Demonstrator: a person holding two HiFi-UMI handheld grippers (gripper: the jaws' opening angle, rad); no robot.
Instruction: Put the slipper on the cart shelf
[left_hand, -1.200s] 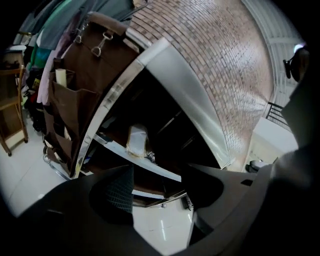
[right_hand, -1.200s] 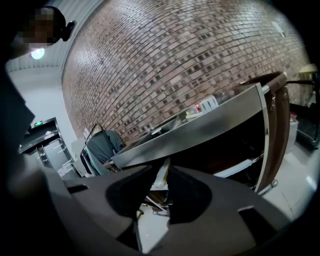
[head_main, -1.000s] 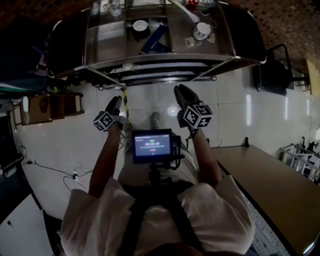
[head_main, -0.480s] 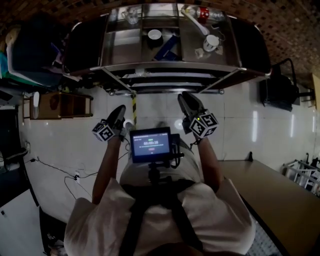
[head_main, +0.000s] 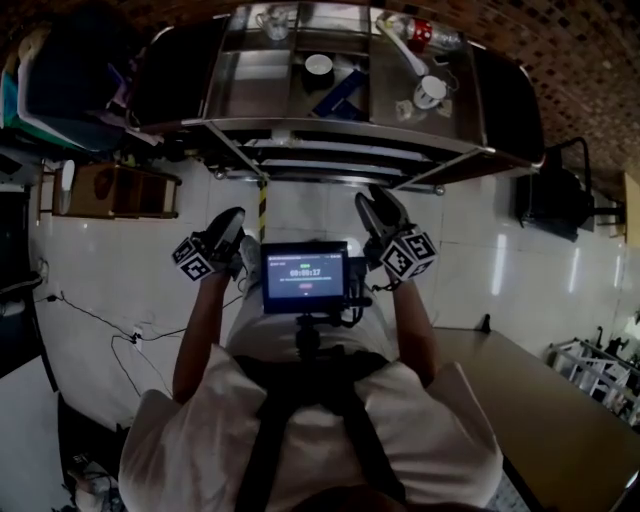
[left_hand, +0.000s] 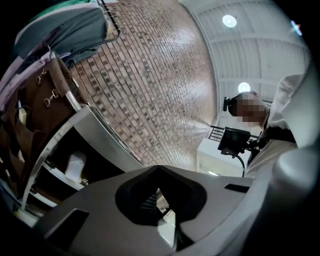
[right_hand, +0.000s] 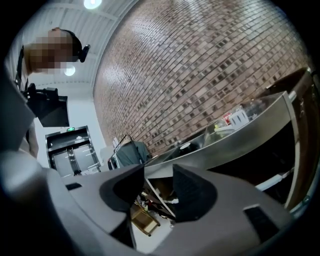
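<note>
White floor tiles (head_main: 480, 230) run under a steel cart (head_main: 340, 126) that stands against brick. I can find the slipper in no view, so neither gripper has it. The left gripper (head_main: 230, 218) is closed tight on nothing. The right gripper (head_main: 372, 200) has just been spreading its jaws, with nothing between them. Both hang near the cart's rim. A blind reach forward could knock that rim or the mug (head_main: 430, 92) on top.

This is looking like a workroom or studio: a brick wall (right_hand: 200, 75) is rising far behind a stainless steel cart (head_main: 330, 127), glossy white floor tiles (head_main: 130, 260) are gleaming, and a wooden table (head_main: 540, 400) is standing near right.
</note>
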